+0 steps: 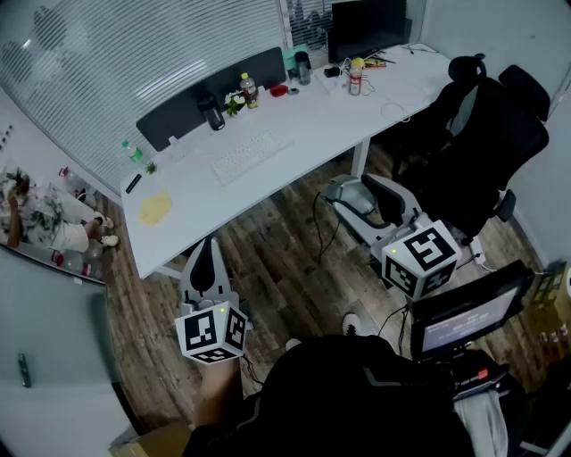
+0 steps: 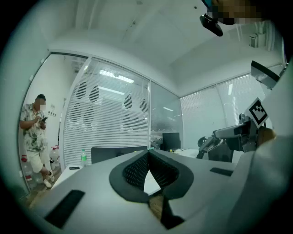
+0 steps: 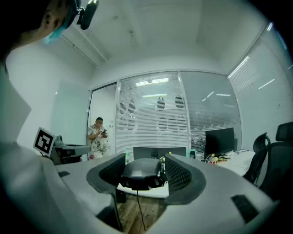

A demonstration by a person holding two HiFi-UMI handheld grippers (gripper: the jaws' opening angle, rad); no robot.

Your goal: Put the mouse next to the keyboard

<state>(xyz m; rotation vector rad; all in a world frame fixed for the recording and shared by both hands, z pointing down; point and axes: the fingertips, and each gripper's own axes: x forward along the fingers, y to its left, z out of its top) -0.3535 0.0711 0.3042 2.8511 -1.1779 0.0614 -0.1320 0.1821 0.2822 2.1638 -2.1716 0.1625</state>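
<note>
A dark grey mouse sits between the two jaws of my right gripper, and both pads press on its sides. Its black cable hangs down toward the wooden floor. In the head view the right gripper holds the mouse in the air in front of the white desk, below its front edge. The white keyboard lies on the desk's middle, up and to the left of the mouse. My left gripper hangs lower left over the floor, its jaws together and empty.
A black divider panel, bottles, a cup, a yellow object and a monitor are on the desk. Black office chairs stand at the right. A person stands at the far left.
</note>
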